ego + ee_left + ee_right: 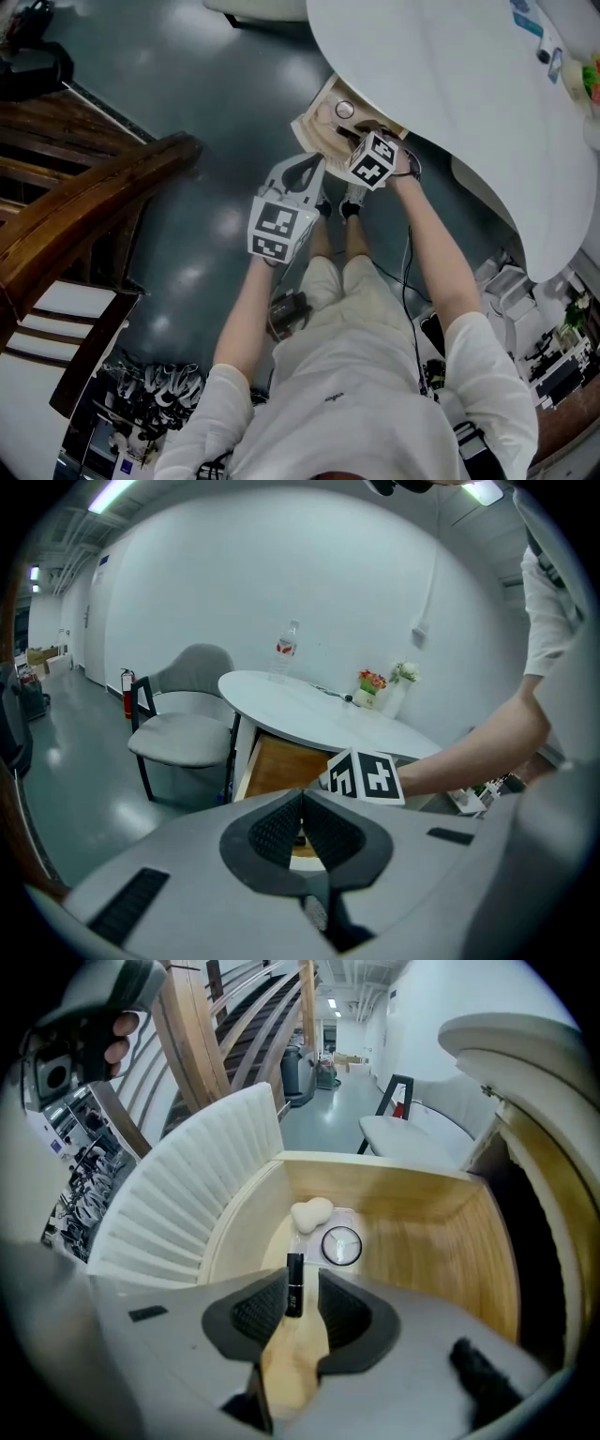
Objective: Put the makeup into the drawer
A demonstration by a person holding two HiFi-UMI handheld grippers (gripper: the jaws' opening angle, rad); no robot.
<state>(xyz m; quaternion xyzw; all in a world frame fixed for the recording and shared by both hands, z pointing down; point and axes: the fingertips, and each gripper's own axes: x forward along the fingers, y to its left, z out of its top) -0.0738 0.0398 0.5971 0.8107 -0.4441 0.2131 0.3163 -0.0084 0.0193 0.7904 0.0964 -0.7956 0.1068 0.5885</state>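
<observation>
Drawer (427, 1227) holds puff (311, 1213), round compact (340, 1246); right tool (303, 1281) spread around black tube (294, 1286); left tool (302, 799) pressed together.

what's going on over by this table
A person holds tongs in each hand. The right tongs point down into the open wooden drawer under the white table, with a black makeup tube between them; a gap shows on one side, so they seem not to clamp it. A white puff and a round compact lie in the drawer. The left tongs are shut and empty.
</observation>
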